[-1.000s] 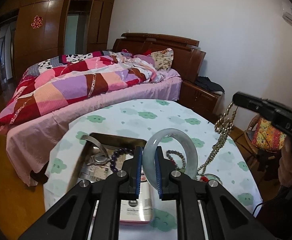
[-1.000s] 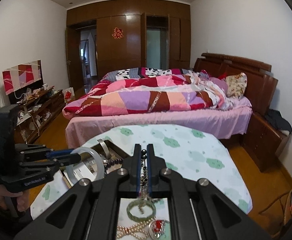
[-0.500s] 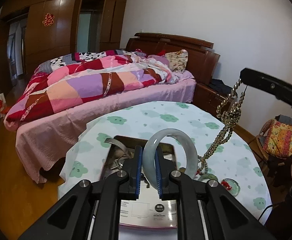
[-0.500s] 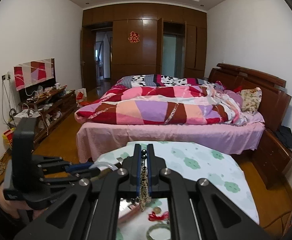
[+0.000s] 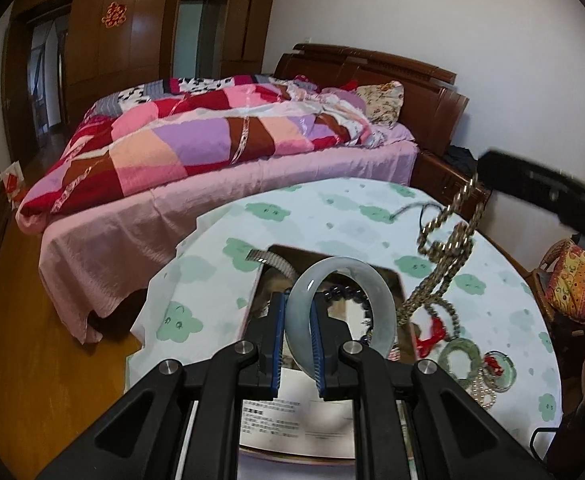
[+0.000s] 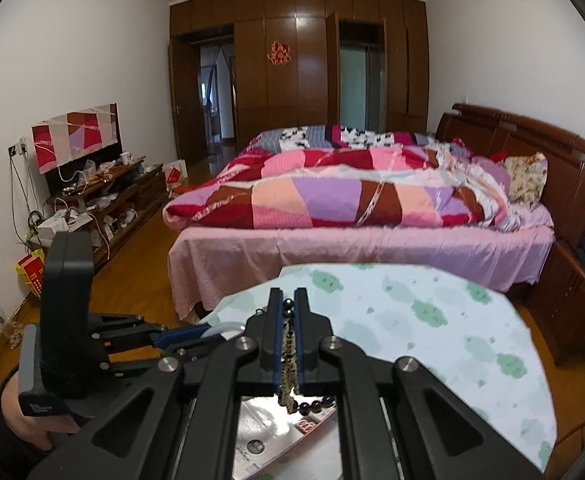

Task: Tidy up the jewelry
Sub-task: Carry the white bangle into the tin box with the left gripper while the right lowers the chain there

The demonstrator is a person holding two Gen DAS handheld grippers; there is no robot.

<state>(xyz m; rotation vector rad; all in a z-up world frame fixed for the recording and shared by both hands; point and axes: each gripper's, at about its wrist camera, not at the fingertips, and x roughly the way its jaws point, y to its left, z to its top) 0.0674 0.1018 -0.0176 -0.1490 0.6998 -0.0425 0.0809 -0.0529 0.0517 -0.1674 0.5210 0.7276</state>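
- Left claw (image 5: 297,344): blue pads closed tight on a pale jade bangle (image 5: 342,300), bangle upright, held over the open metal tin (image 5: 398,280).
- Right claw (image 6: 288,344): pinched nearly closed on a gold bead chain (image 5: 440,264); chain hangs from it in loops, lower end down at the tabletop (image 5: 332,204) just right of the tin.
- Inside tin: dark purple bead bracelet (image 5: 352,294), metal watch band (image 5: 270,258) poking over the far-left rim.
- Tabletop right of tin: green bangle (image 5: 458,356), red knot charm (image 5: 430,332), pearl strand (image 5: 480,386), all close together.
- Cloth on tabletop is white with green cloud print.
- Printed label on the tin lid (image 5: 296,420) near the claw; text too blurred to read.
- Red double-happiness emblem (image 6: 279,53) on wardrobe door.
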